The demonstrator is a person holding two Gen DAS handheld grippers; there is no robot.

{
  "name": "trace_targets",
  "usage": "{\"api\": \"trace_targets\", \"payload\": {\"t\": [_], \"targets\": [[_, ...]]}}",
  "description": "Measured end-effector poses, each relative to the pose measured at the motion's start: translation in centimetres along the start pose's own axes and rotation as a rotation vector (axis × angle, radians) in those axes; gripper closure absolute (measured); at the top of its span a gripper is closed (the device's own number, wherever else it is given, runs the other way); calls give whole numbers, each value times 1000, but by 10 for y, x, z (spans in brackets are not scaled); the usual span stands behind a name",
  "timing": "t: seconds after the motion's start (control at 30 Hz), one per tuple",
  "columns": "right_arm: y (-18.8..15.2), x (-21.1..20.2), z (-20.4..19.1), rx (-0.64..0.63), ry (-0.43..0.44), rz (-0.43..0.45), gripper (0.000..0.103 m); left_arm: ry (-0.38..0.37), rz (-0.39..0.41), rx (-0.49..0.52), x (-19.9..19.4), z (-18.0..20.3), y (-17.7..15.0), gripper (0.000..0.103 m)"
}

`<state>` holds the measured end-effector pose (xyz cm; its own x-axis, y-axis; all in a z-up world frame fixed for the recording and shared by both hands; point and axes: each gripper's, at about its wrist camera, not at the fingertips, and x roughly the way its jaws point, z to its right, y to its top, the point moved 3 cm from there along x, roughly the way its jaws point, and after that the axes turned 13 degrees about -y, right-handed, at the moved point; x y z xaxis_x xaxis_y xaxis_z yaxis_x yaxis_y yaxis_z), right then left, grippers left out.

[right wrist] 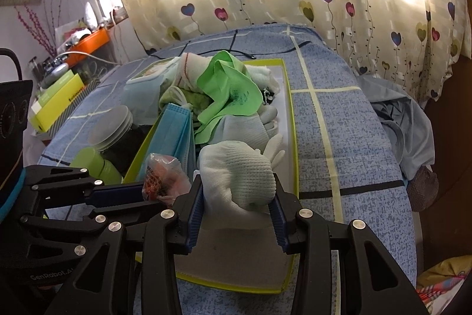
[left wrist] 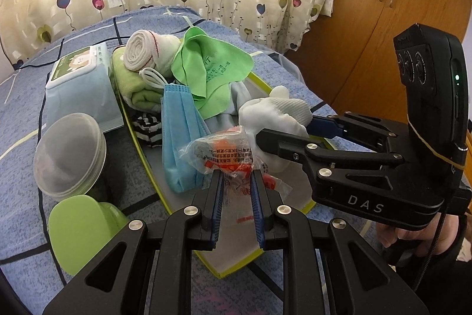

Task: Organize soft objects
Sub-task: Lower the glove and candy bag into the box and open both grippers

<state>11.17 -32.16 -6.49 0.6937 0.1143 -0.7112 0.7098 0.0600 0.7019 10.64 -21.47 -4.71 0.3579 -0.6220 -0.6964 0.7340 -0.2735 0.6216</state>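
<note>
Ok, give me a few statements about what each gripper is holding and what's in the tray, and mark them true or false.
1. The left gripper is shut on the plastic packet. True.
2. The right gripper holds the blue face masks. False: it is shut on the white glove.
3. The green cloth lies in the tray. True.
4. The wipes pack sits inside the tray. False: it sits on the bedspread beside it.
5. The clear lids rest on top of the green cloth. False: they are outside the tray.
</note>
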Motion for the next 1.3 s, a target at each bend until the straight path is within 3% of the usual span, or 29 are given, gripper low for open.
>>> {"api": "trace_targets", "payload": {"t": [0.2, 0.33, 1.0, 1.17, 1.3], "targets": [[1, 1, 1, -2, 6, -2, 60, 2, -8, -10, 5, -2, 0, 84], [2, 0, -1, -4, -5, 2, 49, -2, -9, -12, 5, -3, 1, 84], [2, -18, 5, 5, -27, 42, 44, -19, 28, -13, -9, -1, -1, 82], [1, -19, 4, 7, -15, 40, 44, -28, 31, -12, -11, -2, -1, 66], [1, -20, 3, 8, -7, 48, 44, -37, 40, -10, -14, 1, -1, 66]]}}
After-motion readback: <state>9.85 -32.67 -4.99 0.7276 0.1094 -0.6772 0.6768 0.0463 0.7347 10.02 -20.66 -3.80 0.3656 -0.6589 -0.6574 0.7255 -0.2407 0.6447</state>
